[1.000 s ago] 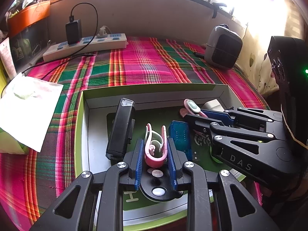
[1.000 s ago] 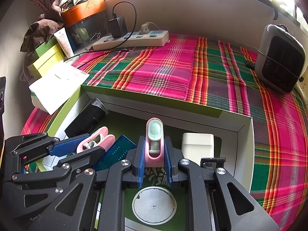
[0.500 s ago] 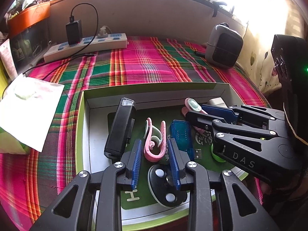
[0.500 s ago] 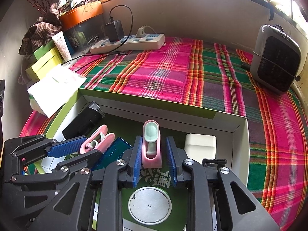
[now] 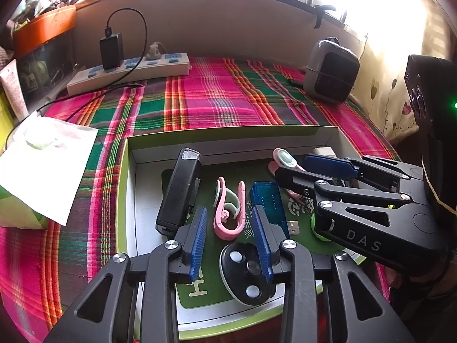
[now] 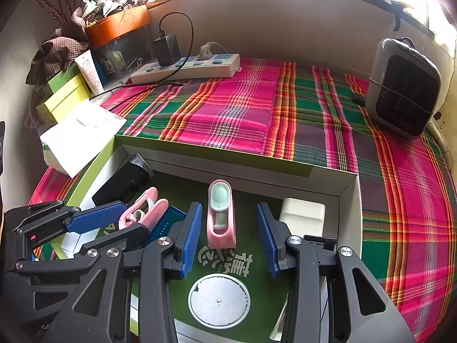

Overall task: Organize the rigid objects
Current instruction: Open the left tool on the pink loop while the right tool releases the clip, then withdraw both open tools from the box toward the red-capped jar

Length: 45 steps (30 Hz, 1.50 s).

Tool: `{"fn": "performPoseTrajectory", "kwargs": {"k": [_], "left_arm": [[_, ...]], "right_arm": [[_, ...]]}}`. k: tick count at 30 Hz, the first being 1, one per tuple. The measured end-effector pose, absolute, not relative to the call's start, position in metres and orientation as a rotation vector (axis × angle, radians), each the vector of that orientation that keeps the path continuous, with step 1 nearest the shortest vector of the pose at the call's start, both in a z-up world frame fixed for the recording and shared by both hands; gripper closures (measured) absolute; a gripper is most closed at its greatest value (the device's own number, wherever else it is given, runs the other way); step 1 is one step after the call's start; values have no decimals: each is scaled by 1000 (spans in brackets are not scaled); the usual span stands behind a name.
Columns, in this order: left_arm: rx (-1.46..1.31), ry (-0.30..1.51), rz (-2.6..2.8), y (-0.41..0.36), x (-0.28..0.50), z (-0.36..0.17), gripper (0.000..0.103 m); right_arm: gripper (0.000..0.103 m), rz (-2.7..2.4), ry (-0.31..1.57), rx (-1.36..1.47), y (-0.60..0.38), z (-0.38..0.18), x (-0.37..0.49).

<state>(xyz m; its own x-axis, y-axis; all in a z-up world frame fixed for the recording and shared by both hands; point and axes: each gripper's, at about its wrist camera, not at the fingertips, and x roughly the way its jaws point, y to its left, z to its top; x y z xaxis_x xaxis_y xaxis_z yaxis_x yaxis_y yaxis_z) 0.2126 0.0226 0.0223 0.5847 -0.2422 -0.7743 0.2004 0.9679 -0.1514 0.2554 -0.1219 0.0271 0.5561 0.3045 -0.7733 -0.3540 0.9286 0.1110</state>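
Note:
A green-rimmed white box [image 5: 228,138] [image 6: 222,154] lies on the plaid cloth. In it lie a pink clip [image 5: 228,208] [image 6: 141,211], a second pink clip with a mint pad [image 6: 220,214] [image 5: 284,157], a black rectangular device [image 5: 180,188] [image 6: 122,181], a blue USB stick [image 5: 268,203], a white block [image 6: 302,217], a black oval fob [image 5: 245,277] and a silver disc [image 6: 219,300]. My left gripper [image 5: 231,240] is open, just behind the first pink clip. My right gripper [image 6: 228,240] is open, its fingers on either side of the mint-padded clip without touching it.
A white power strip [image 5: 128,73] with a black charger stands at the back. A grey heater [image 6: 402,88] sits back right. White tissue paper [image 5: 42,168] lies left of the box. Yellow-green boxes [image 6: 65,97] and an orange-topped tank [image 6: 120,25] stand at far left.
Both grippers have opened and let go of their pink clips, which now lie in the box. Both grippers have drawn back a little.

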Motion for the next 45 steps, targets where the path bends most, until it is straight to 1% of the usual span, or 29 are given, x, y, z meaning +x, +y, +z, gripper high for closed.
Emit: {"fn": "performPoseTrajectory", "kwargs": {"k": [5, 30, 45], "left_arm": [[-52, 900, -249, 25, 209, 26, 68], [-27, 839, -209, 27, 180, 49, 68], [-24, 782, -196, 25, 140, 67, 68]], "right_arm": [[62, 382, 892, -59, -123, 30, 253], [62, 341, 840, -46, -132, 50, 221], [62, 311, 783, -19, -151, 66, 178]]}}
